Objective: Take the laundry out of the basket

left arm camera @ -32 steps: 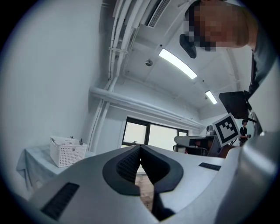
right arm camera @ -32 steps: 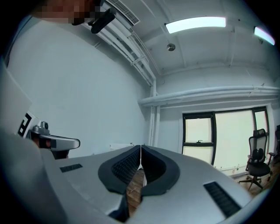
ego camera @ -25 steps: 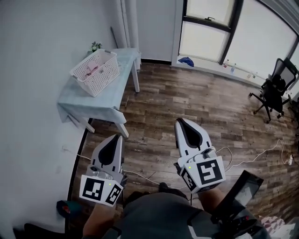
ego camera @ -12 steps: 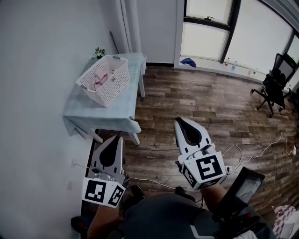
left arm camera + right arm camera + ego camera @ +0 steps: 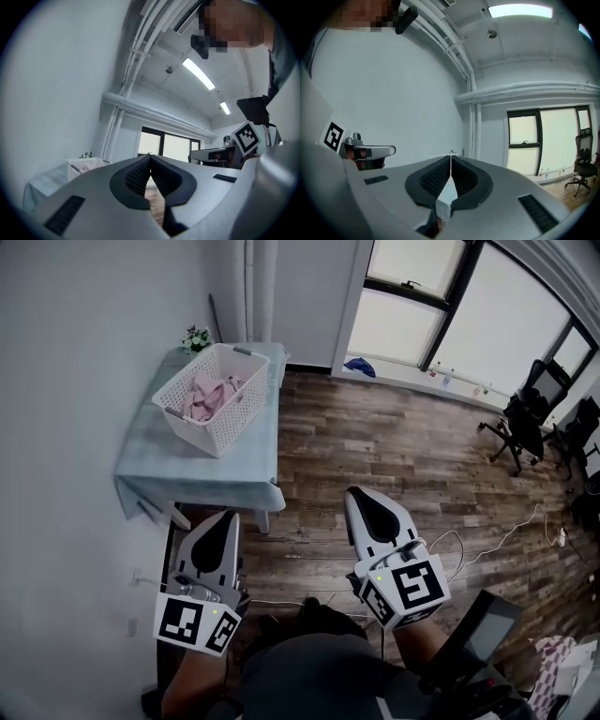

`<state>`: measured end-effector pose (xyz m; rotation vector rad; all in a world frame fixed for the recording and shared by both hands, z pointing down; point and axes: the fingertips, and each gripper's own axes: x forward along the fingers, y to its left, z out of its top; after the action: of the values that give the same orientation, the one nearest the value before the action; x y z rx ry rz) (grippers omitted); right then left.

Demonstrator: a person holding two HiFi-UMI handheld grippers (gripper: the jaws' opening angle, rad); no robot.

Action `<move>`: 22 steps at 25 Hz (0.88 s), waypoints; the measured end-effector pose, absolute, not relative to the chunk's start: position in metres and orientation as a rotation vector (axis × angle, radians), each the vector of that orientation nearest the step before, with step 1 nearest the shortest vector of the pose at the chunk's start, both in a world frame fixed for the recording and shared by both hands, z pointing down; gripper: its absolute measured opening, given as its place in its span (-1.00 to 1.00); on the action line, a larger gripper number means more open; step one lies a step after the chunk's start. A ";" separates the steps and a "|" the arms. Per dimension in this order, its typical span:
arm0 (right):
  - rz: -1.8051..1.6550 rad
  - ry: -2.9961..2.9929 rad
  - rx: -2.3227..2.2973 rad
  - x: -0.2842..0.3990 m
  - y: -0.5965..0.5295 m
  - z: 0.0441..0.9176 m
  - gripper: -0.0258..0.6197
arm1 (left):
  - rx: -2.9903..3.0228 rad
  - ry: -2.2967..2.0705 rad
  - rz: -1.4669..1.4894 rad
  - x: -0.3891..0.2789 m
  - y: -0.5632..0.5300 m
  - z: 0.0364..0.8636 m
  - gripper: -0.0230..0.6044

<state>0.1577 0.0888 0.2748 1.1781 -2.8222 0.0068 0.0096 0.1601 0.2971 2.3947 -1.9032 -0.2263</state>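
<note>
Wood-plank floor [image 5: 375,442] fills the head view, with a window [image 5: 412,315] along the far wall and an office chair [image 5: 516,418] off to the right. Against the left wall stands the table [image 5: 178,470] under its pale cloth, and on it sits the white lattice basket [image 5: 230,423], a small plant [image 5: 195,337] just behind it. The table and basket now lie closer to me and lower in the frame than 1 second ago, and I see deeper into the basket: the pink laundry [image 5: 208,395] shows plainly as a heap inside it. My left gripper [image 5: 228,516] and right gripper [image 5: 356,493] ride level in front of me, both well short of the table.

From the left gripper view, the 2 jaws meet at their tips with nothing between them. The basket shows small at the left, sitting on the table beyond the jaw shells.

From the right gripper view, the 2 jaws are pressed together as well, empty, pointing at the bare wall and the window, not at the basket.

I judge that I am walking up to the table and no laundry has been touched yet. I must close the remaining gap, spread at least 1 pair of jaws, and reach down over the rim for the pink cloth.
</note>
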 end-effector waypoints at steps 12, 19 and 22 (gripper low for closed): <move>0.087 -2.881 1.207 0.114 0.017 0.294 -0.87 | 2.377 -1.901 -0.084 -0.027 0.082 0.325 -0.90; 0.138 -2.937 1.160 0.096 -0.042 0.295 -0.87 | 2.368 -1.957 -0.020 -0.046 0.029 0.313 -0.90; 0.129 -2.959 1.130 0.078 -0.058 0.296 -0.86 | 2.357 -1.988 0.015 -0.066 0.014 0.311 -0.90</move>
<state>0.0781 -0.0581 0.2961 1.1303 -2.9593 0.1289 -0.0660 0.0137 0.3107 2.3574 -1.9882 0.0155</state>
